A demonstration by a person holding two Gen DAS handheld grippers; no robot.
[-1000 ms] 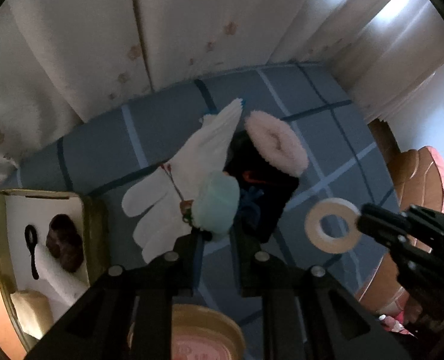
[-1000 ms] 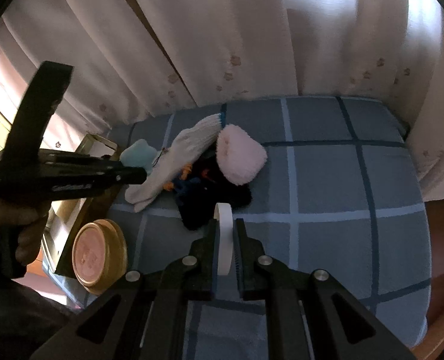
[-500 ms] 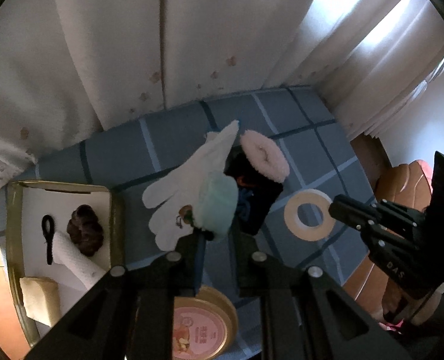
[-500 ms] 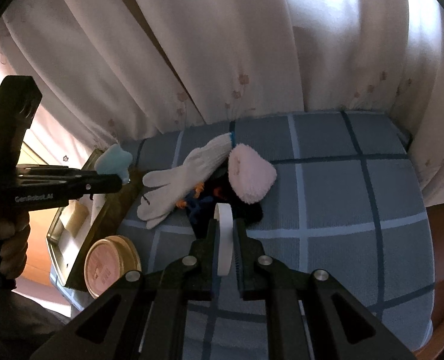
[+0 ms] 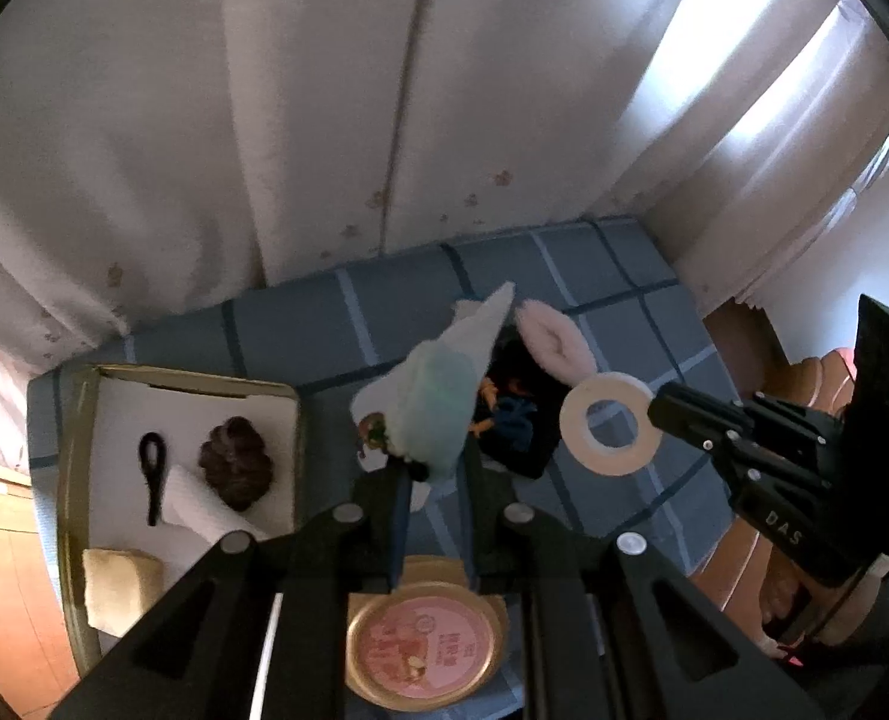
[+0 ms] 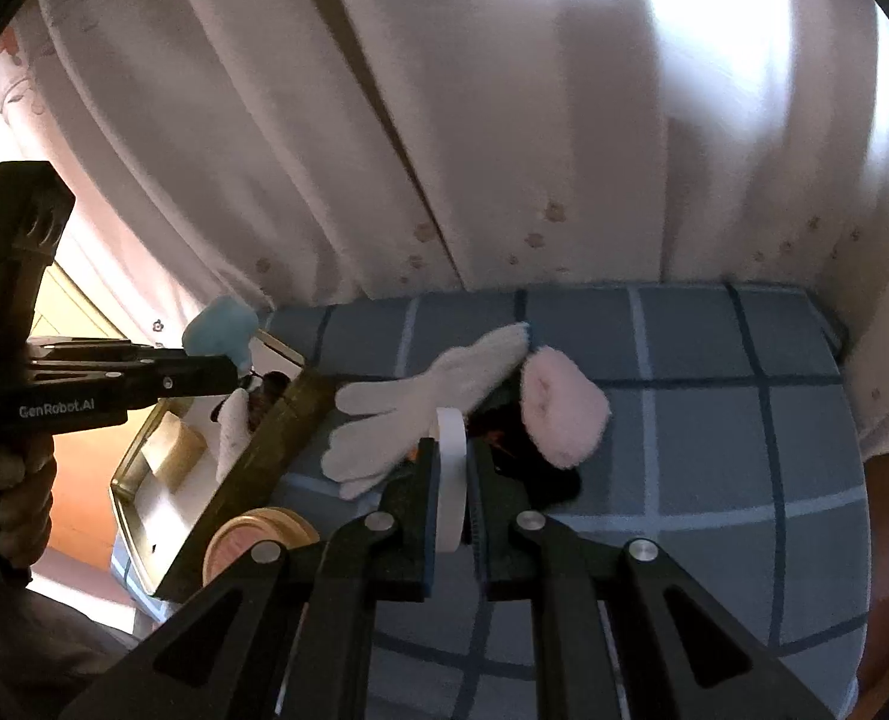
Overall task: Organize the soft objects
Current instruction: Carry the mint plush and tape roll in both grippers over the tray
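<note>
My left gripper (image 5: 432, 474) is shut on a pale green fluffy soft object (image 5: 435, 402) and holds it high above the blue checked cloth; it also shows in the right wrist view (image 6: 219, 336), over the gold-rimmed tray (image 6: 276, 420). My right gripper (image 6: 450, 474) is shut on a white tape ring (image 6: 450, 480), seen face-on in the left wrist view (image 5: 609, 423). On the cloth lie a white glove (image 6: 426, 396), a pink fluffy piece (image 6: 558, 408) and a dark item with orange and blue trim (image 5: 516, 426).
The tray (image 5: 75, 456) at the left holds a brown scrunchie (image 5: 234, 462), a black hair tie (image 5: 152, 468), a white roll (image 5: 198, 510) and a yellow sponge (image 5: 120, 594). A round gold tin (image 5: 426, 642) sits at the cloth's front edge. Curtains hang behind.
Both grippers have risen higher above the cloth. My left gripper has carried the green soft object left, toward the tray. The tape ring stays gripped in my right gripper.
</note>
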